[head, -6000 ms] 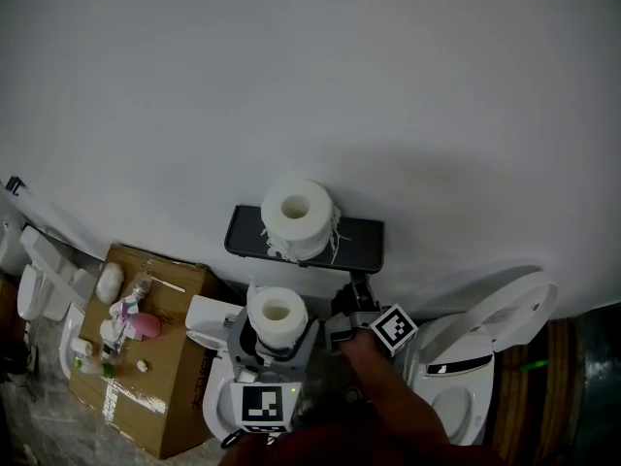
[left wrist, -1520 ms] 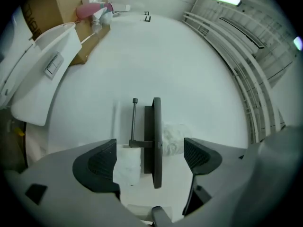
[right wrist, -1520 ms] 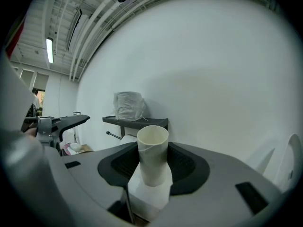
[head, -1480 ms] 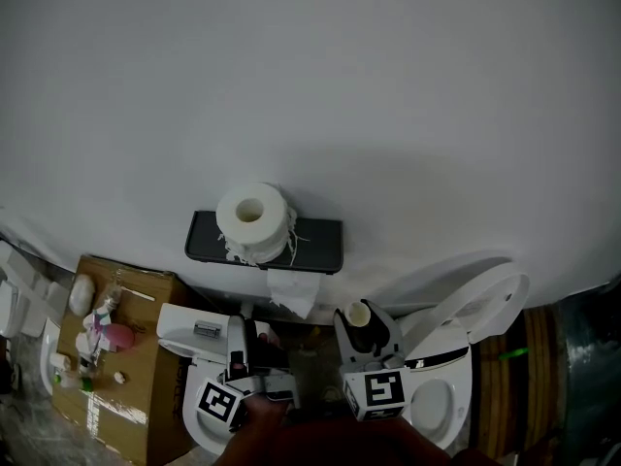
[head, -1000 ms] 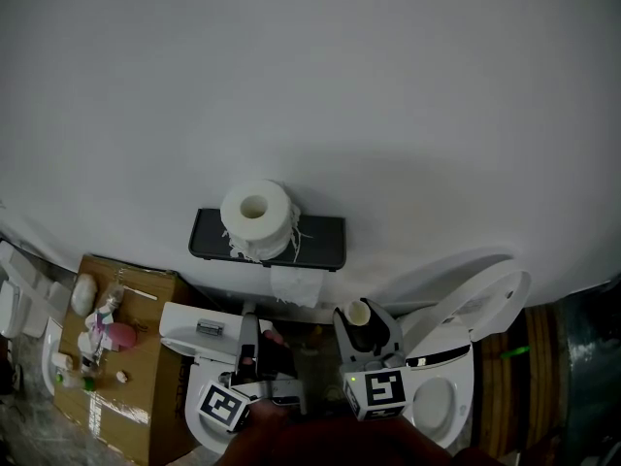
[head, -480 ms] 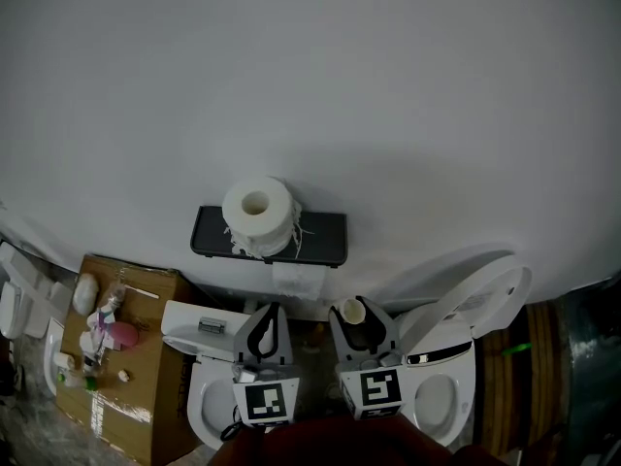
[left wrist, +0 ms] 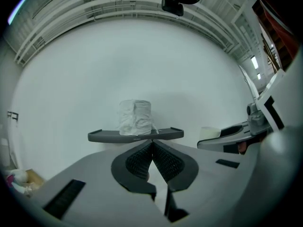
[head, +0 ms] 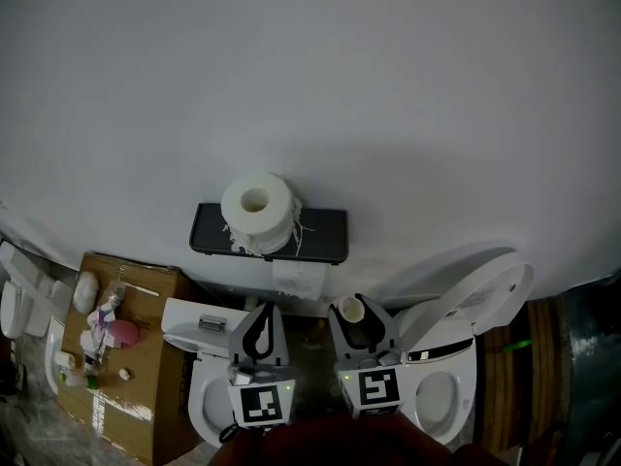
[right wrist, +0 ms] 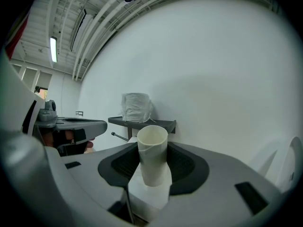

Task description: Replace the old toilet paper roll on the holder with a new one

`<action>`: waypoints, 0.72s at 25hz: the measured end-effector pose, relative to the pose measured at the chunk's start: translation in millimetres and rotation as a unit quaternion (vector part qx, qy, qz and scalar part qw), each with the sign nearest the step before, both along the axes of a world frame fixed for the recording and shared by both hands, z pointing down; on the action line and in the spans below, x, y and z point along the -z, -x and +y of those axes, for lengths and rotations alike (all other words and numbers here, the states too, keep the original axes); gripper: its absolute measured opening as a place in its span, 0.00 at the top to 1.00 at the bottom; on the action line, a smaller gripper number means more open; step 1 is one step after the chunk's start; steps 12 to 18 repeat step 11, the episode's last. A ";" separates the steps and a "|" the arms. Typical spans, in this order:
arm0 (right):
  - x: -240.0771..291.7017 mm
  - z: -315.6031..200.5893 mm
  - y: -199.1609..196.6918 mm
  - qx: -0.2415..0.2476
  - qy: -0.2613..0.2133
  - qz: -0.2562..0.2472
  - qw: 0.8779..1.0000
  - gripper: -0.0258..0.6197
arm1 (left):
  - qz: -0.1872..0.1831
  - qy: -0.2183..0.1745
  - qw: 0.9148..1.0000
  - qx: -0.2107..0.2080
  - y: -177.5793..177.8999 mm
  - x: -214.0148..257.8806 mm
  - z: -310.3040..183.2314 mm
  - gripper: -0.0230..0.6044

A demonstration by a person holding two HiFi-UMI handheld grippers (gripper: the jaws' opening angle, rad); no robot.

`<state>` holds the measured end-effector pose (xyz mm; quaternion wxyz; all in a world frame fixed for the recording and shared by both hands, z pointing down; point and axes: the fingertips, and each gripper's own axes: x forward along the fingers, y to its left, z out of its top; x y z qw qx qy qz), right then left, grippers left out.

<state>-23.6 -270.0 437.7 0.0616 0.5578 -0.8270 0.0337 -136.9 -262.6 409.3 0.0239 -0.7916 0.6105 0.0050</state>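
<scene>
The right tool [right wrist: 153, 161] clamps the bare cardboard tube [right wrist: 152, 143] (a scrap of paper clings to it). The left tool [left wrist: 152, 146] is closed on nothing. The full roll [head: 256, 208] stands upright on the black shelf [head: 326, 236].

Dim, even light on white wall [head: 388, 85]; fisheye bending, dark corners.

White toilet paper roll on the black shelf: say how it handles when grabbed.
Probably light and squashy: the white toilet paper roll is wound paper with ragged edges. Standing on end on the black shelf, it likely won't roll.
</scene>
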 end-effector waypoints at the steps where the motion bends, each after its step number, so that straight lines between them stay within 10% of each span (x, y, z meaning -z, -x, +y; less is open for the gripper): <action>1: 0.5 -0.2 -0.1 0.000 -0.001 0.001 1.000 0.67 | 0.000 -0.001 1.000 0.000 -0.4 0.2 0.2 0.94; 18: 0.4 -7.7 -0.5 0.000 0.002 0.004 1.000 0.67 | 0.004 0.002 1.000 -0.003 -2.8 -1.3 -4.4 0.94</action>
